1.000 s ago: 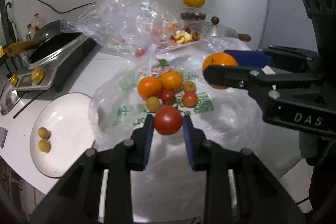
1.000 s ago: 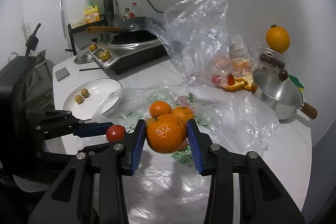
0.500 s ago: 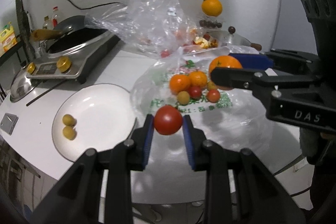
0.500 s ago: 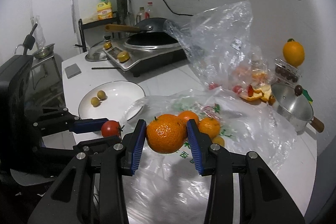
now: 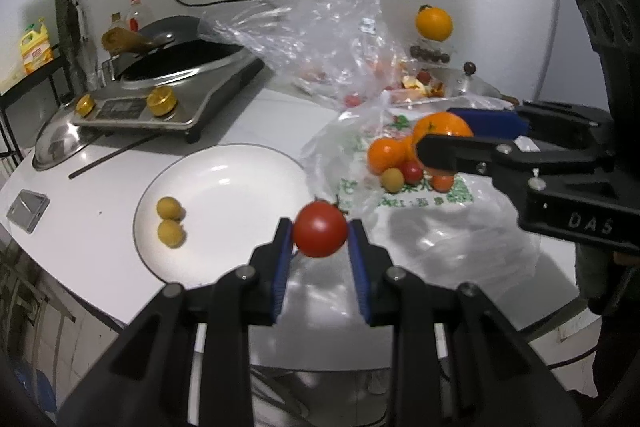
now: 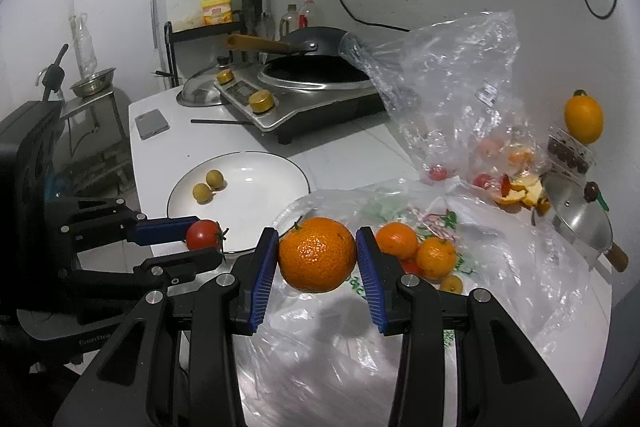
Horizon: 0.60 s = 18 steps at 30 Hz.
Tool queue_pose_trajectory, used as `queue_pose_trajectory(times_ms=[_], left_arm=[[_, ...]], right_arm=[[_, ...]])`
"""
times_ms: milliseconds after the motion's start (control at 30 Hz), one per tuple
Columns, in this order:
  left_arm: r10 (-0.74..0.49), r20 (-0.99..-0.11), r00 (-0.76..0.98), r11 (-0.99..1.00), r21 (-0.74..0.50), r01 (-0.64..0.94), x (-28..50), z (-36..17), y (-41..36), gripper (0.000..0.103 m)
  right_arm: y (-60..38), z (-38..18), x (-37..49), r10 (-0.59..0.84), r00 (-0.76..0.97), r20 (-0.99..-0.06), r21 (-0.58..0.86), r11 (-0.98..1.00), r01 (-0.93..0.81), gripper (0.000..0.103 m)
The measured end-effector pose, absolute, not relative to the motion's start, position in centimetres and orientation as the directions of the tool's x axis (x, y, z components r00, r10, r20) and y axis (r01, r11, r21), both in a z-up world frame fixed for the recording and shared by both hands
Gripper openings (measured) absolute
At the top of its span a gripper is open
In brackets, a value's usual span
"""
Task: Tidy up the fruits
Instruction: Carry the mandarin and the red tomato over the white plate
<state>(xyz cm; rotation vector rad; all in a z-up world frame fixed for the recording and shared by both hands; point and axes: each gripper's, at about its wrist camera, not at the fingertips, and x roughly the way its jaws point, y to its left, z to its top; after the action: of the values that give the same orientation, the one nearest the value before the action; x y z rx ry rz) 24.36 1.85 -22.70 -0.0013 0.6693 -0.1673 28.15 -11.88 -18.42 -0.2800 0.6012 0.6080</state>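
My left gripper [image 5: 320,237] is shut on a red tomato [image 5: 320,235], held just above the near right rim of the white plate [image 5: 240,179]. Two small yellow-green fruits [image 5: 170,221] lie on the plate's left side. My right gripper [image 6: 317,255] is shut on a big orange mandarin [image 6: 317,255] over the flat plastic bag [image 6: 500,267]. In the right wrist view the tomato [image 6: 204,234] shows in the left gripper [image 6: 202,237] at the plate's [image 6: 256,187] near edge. More oranges [image 6: 416,251] and small fruits lie on the bag.
An induction cooker with a wok [image 5: 168,87] stands behind the plate, a steel lid [image 5: 56,147] to its left. A crumpled clear bag [image 5: 332,39], fruit peels [image 6: 520,187], a lidded pot [image 6: 576,219] and an orange on a box [image 6: 583,119] sit at the back right.
Both grippers have carried their fruit leftward, from over the plastic bag toward the white plate. The plate now sits much nearer the middle of the left wrist view.
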Motion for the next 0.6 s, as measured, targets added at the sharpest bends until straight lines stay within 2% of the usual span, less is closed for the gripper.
queue_pose_trajectory(times_ms=[600], left_arm=[[-0.12,-0.618,0.777,0.993,-0.075,0.093,26.1,-23.9,6.6,0.029]], right_arm=[[-6.7,-19.4,30.1,0.463,0.62,-0.633,-0.086,0.754,-0.651,0.042]])
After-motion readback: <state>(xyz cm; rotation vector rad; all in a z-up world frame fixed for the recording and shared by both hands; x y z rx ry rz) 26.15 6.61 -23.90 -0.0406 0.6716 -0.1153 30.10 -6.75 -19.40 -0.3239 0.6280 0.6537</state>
